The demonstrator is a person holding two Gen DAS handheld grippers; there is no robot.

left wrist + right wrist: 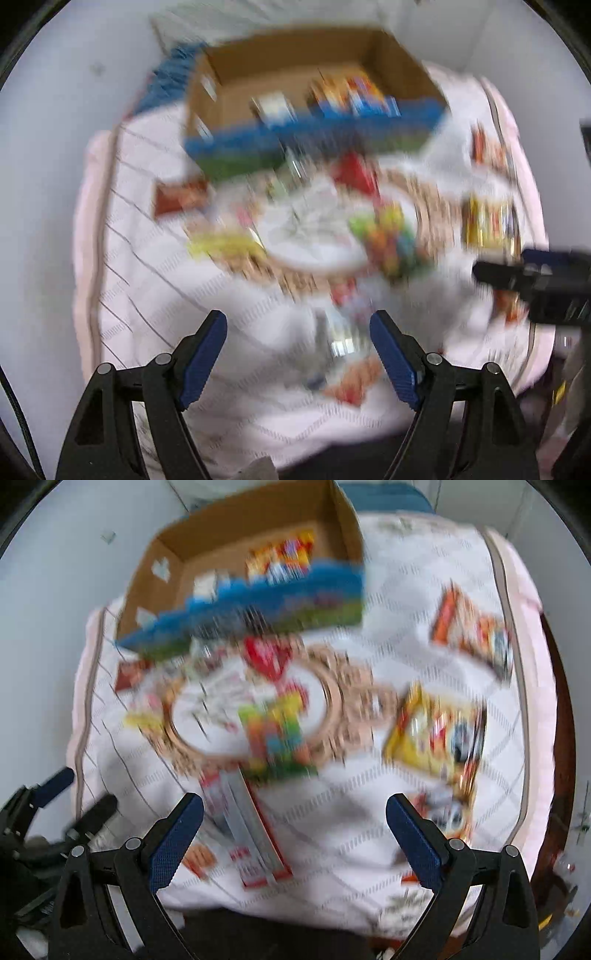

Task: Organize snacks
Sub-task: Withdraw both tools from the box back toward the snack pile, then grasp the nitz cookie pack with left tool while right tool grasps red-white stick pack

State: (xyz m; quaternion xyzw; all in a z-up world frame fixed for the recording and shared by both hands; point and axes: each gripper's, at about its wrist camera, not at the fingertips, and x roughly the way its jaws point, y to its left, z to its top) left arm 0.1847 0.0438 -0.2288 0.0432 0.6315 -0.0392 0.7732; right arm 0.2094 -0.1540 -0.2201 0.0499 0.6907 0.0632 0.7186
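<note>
My left gripper (297, 352) and right gripper (294, 836) both gape wide, holding nothing, above a quilted white cloth (369, 812) strewn with glossy snack packets (436, 734). More fill the open brown cardboard box (236, 550) beyond.

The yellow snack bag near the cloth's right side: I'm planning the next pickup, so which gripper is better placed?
Probably right. The yellow snack bag lies just ahead of the open right gripper; the left gripper is farther away.
</note>
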